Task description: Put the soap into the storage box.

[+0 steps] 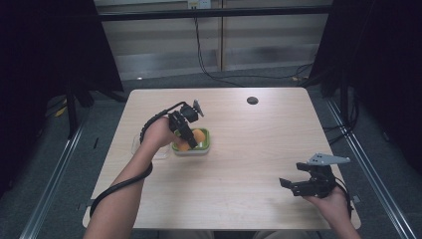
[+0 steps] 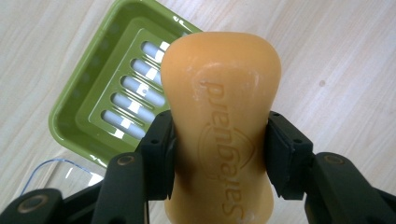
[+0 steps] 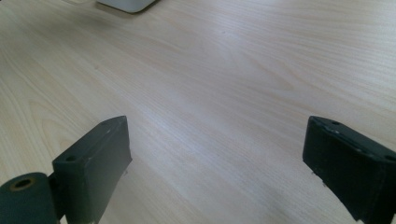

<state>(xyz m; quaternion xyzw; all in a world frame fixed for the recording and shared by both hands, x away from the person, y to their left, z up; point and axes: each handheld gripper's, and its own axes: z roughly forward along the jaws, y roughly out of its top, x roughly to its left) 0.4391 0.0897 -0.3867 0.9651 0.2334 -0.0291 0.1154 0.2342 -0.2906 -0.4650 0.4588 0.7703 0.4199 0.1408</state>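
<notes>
In the left gripper view, the waisted orange bar of soap [image 2: 222, 126] runs off the bottom edge and covers the near right corner of the slotted green plastic soap dish [image 2: 88, 100]. Its embossed lettering reads upside down and is too faint to make out fully. Below that dish, a clear plastic piece [image 2: 60, 170] is cut off by a black jaw. In the right gripper view, a pale object [image 3: 126, 4] is cropped by the top edge.
</notes>
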